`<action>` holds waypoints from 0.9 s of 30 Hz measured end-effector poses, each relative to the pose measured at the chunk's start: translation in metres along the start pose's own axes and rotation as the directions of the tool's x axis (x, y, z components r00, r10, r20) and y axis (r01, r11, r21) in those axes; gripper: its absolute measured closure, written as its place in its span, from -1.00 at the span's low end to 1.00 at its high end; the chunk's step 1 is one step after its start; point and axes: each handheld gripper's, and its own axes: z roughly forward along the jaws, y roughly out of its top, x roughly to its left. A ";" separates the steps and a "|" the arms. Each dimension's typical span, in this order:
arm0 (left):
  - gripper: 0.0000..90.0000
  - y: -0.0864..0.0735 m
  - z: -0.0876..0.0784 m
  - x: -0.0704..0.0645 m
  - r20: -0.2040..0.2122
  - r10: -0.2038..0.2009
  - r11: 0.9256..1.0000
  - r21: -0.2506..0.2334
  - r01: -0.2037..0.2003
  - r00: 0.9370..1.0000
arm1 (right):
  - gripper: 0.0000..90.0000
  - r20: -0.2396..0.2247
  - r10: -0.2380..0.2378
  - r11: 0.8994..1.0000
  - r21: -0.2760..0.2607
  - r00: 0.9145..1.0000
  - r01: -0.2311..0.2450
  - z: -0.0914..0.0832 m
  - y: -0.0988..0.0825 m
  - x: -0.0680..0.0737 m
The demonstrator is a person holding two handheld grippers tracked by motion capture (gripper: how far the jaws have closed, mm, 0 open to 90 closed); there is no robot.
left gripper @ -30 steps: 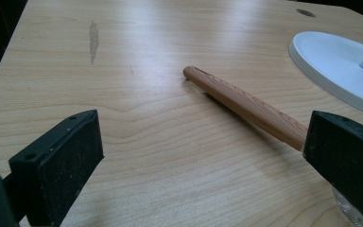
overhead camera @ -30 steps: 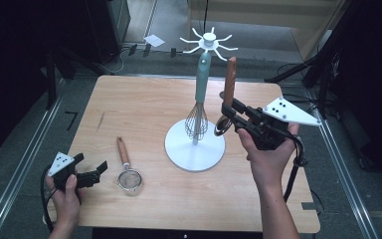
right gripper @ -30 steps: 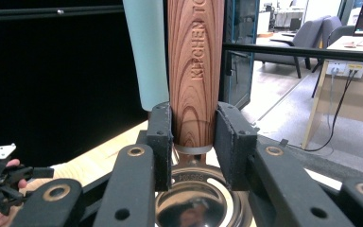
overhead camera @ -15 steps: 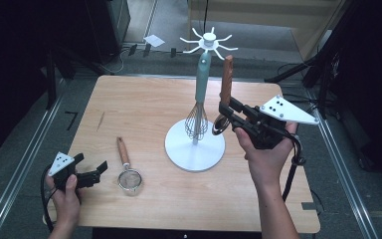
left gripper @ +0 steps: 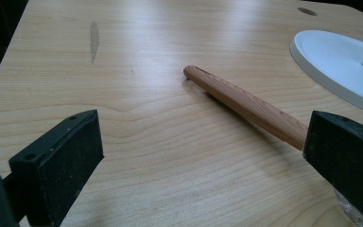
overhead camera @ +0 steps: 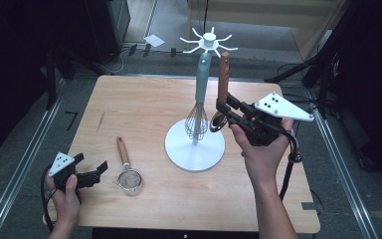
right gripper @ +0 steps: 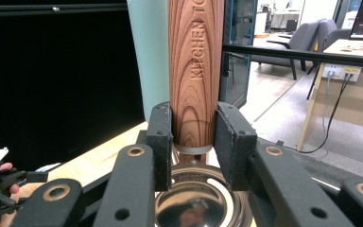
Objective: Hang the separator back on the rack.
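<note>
Wooden-handled ladle [overhead camera: 223, 82] held upright beside the white rack [overhead camera: 195, 144], right gripper [overhead camera: 227, 110] clamped on the handle base just above the steel bowl, likely so the handle top can reach a hook arm up top. Teal whisk [overhead camera: 199, 104] already hangs there. Small strainer [overhead camera: 128, 172] lies flat on table [overhead camera: 144, 107]; left gripper [overhead camera: 92, 170] rests near it, jaws apart, holding nothing.

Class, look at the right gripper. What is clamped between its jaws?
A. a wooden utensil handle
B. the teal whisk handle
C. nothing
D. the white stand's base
A: in the right gripper view, the right gripper pads press both sides of the wooden handle, held upright.
</note>
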 end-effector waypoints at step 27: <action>-1.00 0.000 -0.001 -0.001 -0.013 0.008 1.000 0.000 -0.008 1.000 | 0.58 -0.011 0.014 1.000 0.003 1.000 -0.013 0.008 -0.005 0.000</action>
